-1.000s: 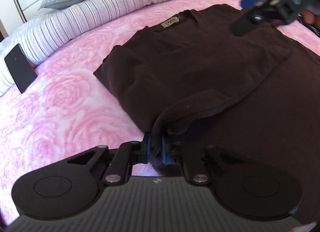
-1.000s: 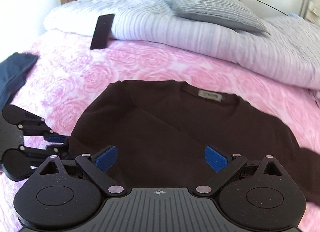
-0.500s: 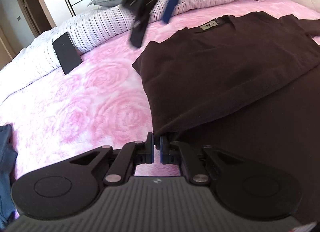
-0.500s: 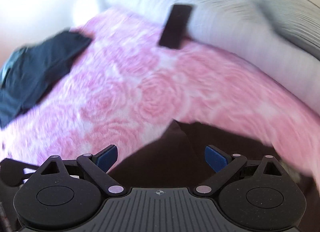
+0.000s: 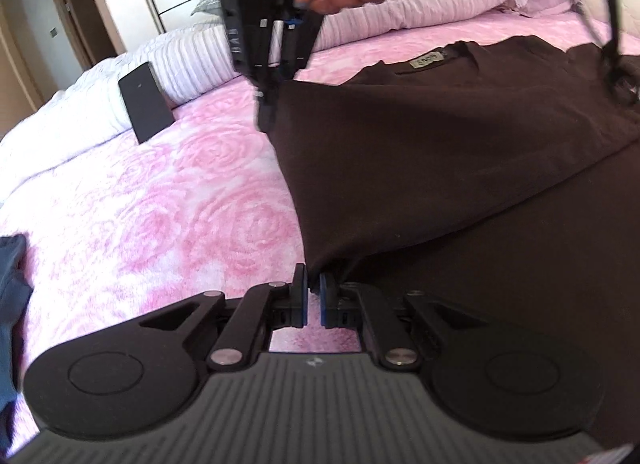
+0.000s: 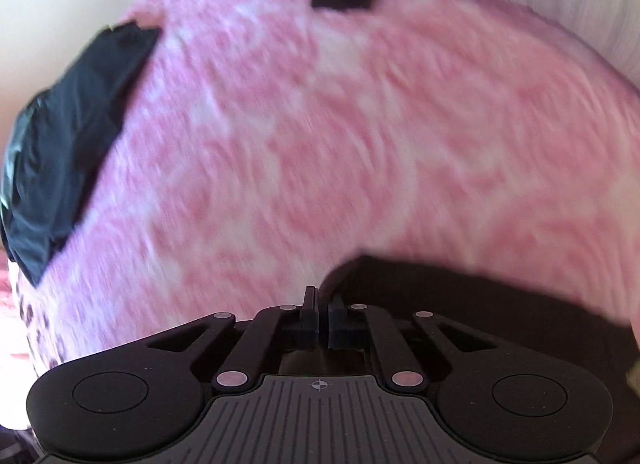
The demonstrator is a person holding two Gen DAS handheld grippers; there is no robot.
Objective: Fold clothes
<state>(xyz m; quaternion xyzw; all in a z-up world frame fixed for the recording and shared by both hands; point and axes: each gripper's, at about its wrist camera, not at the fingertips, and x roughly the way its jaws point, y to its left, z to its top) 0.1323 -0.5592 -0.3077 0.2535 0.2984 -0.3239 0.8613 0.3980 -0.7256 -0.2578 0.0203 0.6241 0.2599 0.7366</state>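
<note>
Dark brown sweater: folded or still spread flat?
Partly folded: the dark brown sweater has one side flap lying over its body, a diagonal edge across it; the neck label is still exposed.

A dark brown sweater (image 5: pixel 460 152) lies spread on the pink rose-patterned bedspread (image 5: pixel 168 200), neckline toward the striped pillows (image 5: pixel 192 60). Its near side panel is folded over the body, making a straight diagonal edge (the small tan neck label (image 5: pixel 428 60) faces up). The sweater's pillow-side corner looks lifted off the bedspread, and its nearest corner comes to a point.
</note>
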